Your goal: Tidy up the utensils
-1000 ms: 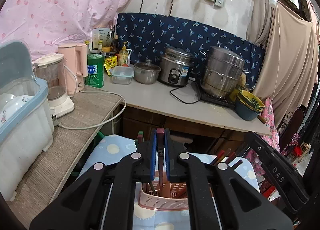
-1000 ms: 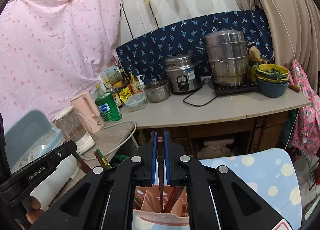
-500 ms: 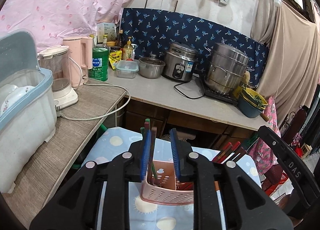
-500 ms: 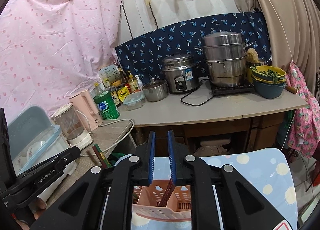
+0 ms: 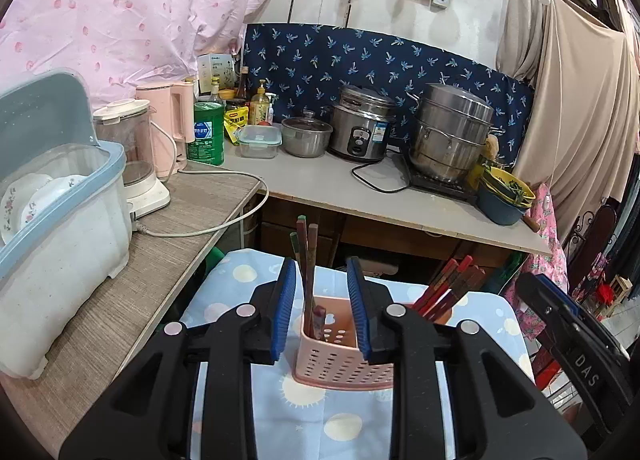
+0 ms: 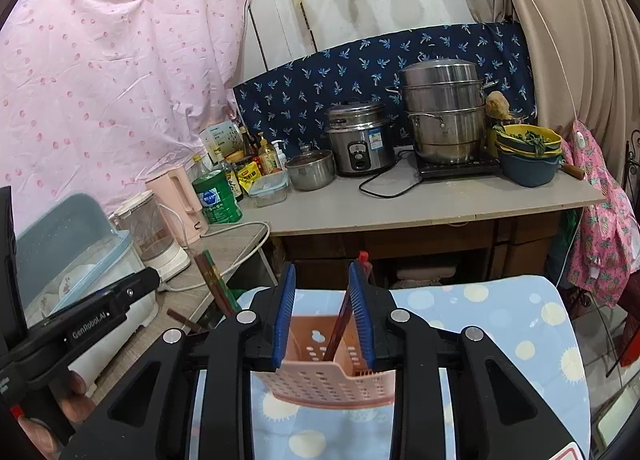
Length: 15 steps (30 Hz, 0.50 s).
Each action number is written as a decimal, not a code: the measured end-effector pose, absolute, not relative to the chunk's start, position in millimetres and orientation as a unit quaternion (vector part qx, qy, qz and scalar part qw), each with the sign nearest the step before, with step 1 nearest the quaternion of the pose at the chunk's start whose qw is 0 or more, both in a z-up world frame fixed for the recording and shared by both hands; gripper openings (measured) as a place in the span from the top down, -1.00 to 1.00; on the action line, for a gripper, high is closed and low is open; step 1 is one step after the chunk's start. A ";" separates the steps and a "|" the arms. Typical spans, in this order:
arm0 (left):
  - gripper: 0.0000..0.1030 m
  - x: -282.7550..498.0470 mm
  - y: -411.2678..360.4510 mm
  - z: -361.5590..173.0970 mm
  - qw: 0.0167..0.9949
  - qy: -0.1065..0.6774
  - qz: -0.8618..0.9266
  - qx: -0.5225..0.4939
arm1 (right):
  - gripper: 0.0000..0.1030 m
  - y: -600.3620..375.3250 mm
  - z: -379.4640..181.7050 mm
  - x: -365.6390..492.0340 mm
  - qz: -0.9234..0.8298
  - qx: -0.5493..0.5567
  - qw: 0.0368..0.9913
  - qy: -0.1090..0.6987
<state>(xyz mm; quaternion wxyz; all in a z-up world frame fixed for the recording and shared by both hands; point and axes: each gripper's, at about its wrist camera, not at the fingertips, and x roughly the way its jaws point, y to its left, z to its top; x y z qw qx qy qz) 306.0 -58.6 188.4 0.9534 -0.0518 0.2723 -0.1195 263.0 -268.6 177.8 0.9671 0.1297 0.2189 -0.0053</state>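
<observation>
A pink perforated utensil basket (image 5: 336,356) stands on a blue dotted tablecloth (image 5: 240,276). My left gripper (image 5: 321,262) is opening just above it. Dark red and green chopsticks (image 5: 306,260) stand upright in the basket between its blue pads, which do not press them. More red chopsticks (image 5: 448,288) lean out of the basket's right side. In the right wrist view my right gripper (image 6: 322,266) is also opening over the basket (image 6: 320,376). A red chopstick (image 6: 340,320) leans in the basket close to its right pad, not clamped.
A wooden counter (image 5: 160,260) on the left carries a blue-lidded dish box (image 5: 60,219), a blender and a pink kettle. The grey counter (image 5: 340,187) behind holds a rice cooker, a steamer pot and bowls. A hand (image 6: 76,400) holds the left gripper's handle.
Both grippers were shut on chopsticks over the basket; their jaws have since spread. The chopsticks now stand free in the basket, and both grippers have drawn back from it.
</observation>
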 end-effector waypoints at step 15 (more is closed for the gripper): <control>0.37 256.8 -63.0 182.5 0.955 0.273 -0.116 -0.018 | 0.43 -255.1 157.4 207.1 -0.017 0.101 0.964 0.243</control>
